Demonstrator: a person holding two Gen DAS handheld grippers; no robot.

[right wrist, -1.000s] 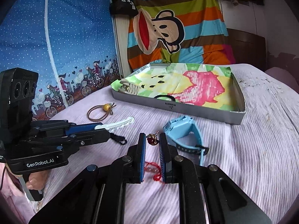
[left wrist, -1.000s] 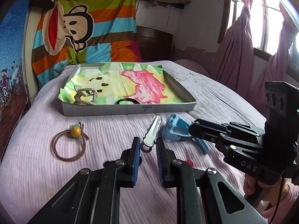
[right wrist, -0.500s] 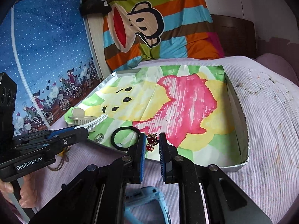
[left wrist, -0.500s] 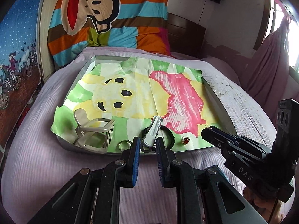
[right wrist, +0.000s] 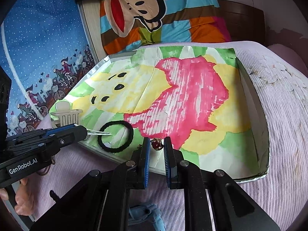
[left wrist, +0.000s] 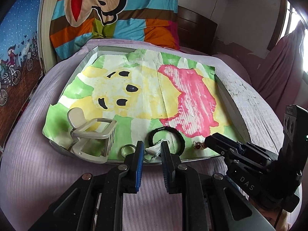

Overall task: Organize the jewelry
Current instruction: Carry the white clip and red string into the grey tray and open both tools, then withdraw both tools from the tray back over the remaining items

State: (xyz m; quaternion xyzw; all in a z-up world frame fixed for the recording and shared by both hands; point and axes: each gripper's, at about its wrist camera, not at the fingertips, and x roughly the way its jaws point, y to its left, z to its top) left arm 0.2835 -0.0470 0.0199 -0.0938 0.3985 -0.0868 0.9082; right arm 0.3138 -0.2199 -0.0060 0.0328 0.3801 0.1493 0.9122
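A shallow tray (left wrist: 233, 107) lined with a bright painted paper lies on the purple bed. My left gripper (left wrist: 151, 150) hangs over the tray's near edge with its jaws slightly apart; the white hair clip (left wrist: 154, 150) lies between them, over a black hair tie (left wrist: 181, 136). The clip's tip (right wrist: 102, 133) pokes out past the left gripper in the right wrist view. My right gripper (right wrist: 156, 146) is over the tray with its jaws a little apart around a red-stone earring (right wrist: 156, 145), which rests on the paper (left wrist: 199, 145).
In the tray's near left corner stand a beige claw clip (left wrist: 92, 136) and a small ring (left wrist: 128, 150). A blue watch (right wrist: 146, 217) lies on the bed under my right gripper. A striped monkey pillow (right wrist: 154, 13) leans behind the tray.
Both grippers moved from the bed forward over the tray and lowered. The jaws have widened; the clip and the earring now rest on the paper.
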